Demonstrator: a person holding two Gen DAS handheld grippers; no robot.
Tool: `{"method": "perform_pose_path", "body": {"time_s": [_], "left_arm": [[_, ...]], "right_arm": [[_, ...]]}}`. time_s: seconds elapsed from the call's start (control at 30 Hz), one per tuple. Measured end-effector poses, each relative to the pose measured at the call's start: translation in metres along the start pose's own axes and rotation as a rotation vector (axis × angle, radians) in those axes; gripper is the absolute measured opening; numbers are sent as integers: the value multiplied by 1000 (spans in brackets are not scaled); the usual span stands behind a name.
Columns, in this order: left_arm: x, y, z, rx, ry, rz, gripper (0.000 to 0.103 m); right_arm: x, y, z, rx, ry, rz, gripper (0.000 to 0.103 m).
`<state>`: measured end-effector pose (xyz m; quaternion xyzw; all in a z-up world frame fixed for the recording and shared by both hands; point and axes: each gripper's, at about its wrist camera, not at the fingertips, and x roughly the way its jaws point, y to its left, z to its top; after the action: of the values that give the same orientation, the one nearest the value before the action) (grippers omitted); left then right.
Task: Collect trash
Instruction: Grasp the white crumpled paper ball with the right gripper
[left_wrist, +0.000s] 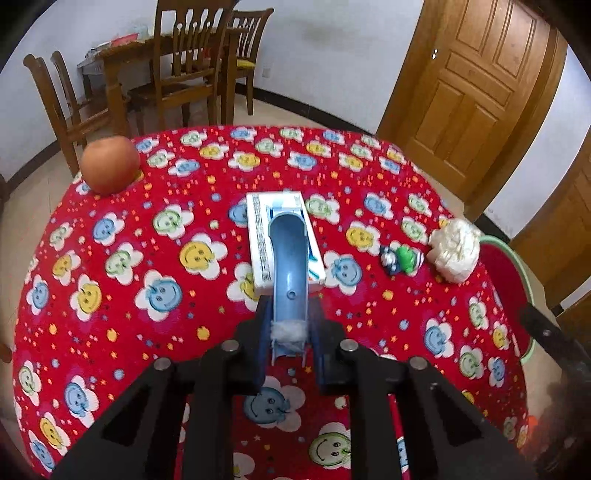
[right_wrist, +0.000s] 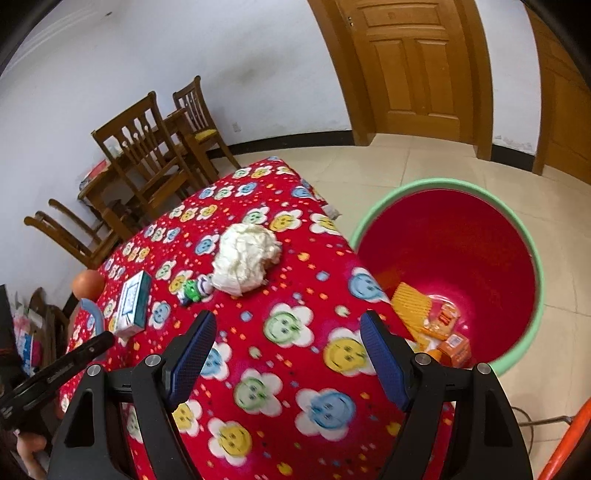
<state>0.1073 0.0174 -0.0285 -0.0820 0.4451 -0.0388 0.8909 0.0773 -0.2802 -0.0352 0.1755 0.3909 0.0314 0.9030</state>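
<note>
Paper wad (right_wrist: 245, 258) sits at centre frame on the worktop (right_wrist: 295, 369), straight ahead of the spread, empty right hand-held gripper (right_wrist: 286, 354) and nearer it than the left hand-held gripper (left_wrist: 290, 325), which pinches a blue scoop handle (left_wrist: 288, 258), with the bin (right_wrist: 517, 258) at right.

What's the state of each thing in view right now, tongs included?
left tongs: shut on blue curved handle
right tongs: open, holding nothing, above the table
crumpled paper wad: on the tablecloth, not yet binned
white box: lying flat under the handle's tip
small green wrapper: on the cloth beside the wad
apple: whole, near the table edge
red bin: upright, holds orange packaging
door: closed
</note>
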Motion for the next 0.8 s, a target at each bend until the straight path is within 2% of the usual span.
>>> {"method": "perform_pose_path", "body": {"time_s": [0.37,0.73,0.77,0.8], "left_arm": [[-3,2,33,10,-56,14,19],[22,5,38,-14,-31,19,19],[23,5,37,-15,-32,21,19],[23,5,37,-15,-33,23,19]], "right_arm": [[43,30,17,-42,55,9,81],[67,35,21,-46,67,-21,80],[68,34,21,-46,67,-23,79],[69,34,21,-47,68,-24,70]]}}
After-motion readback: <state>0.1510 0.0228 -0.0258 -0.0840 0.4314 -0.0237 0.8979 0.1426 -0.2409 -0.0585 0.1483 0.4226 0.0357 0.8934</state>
